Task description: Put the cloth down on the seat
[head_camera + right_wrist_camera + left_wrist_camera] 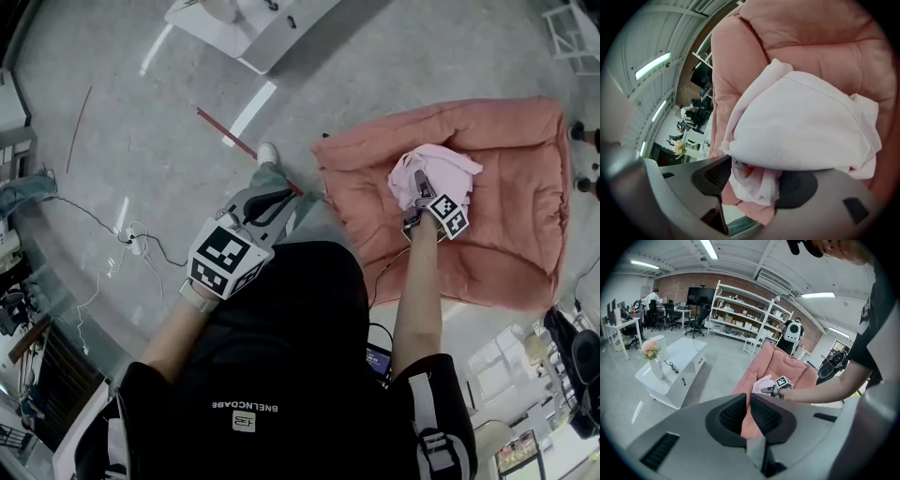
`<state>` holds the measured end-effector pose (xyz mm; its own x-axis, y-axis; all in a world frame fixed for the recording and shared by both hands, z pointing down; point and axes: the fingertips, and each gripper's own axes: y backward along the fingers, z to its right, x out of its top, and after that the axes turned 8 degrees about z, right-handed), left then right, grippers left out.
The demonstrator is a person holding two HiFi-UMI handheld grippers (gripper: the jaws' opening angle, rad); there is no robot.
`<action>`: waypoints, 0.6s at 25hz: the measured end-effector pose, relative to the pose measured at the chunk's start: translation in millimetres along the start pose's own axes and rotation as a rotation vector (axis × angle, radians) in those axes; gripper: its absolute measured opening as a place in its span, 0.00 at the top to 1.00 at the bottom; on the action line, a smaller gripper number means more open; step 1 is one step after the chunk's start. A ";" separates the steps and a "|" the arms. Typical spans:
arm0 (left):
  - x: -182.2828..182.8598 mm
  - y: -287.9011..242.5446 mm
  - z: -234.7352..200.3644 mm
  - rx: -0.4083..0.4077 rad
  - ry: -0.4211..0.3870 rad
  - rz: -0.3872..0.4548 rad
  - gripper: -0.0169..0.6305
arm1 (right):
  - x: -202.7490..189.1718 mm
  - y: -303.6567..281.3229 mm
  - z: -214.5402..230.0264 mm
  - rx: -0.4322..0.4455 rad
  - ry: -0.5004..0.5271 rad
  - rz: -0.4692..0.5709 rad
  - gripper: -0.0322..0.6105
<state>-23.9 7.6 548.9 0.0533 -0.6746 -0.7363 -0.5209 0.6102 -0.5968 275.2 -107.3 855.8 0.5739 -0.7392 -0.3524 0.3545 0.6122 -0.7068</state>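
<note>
On the pink seat (506,234), a pale cloth (441,167) lies bunched.
Nearest the body, the left hand-held gripper (746,414) hangs with its jaws almost together, empty. Farther out, the right hand-held gripper (757,183) stands wide open, a loose fold hanging between its jaws, unpinched. The cloth looks light, soft and floppy; a bunched edge would likely give the surest hold. Its underside is hidden.
</note>
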 end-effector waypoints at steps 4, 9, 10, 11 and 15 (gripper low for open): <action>17.2 3.5 3.0 -0.044 -0.029 0.027 0.95 | 6.6 21.4 -13.9 0.015 -0.059 0.033 0.51; 38.0 13.0 2.6 -0.101 -0.065 0.060 0.95 | 6.2 54.7 -33.5 0.028 -0.107 0.058 0.51; 41.5 14.5 1.4 -0.113 -0.070 0.066 0.95 | 6.4 60.8 -36.5 0.030 -0.123 0.070 0.51; 44.7 16.1 -0.1 -0.126 -0.075 0.070 0.95 | 6.4 66.9 -39.8 0.033 -0.139 0.084 0.51; 55.7 21.0 -6.2 -0.204 -0.104 0.081 0.95 | 6.3 93.6 -57.8 0.036 -0.179 0.159 0.51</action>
<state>-37.1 -19.8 497.4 0.0863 -0.5738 -0.8144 -0.6878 0.5571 -0.4654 269.3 -70.9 752.0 0.7455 -0.5727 -0.3408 0.2730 0.7290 -0.6277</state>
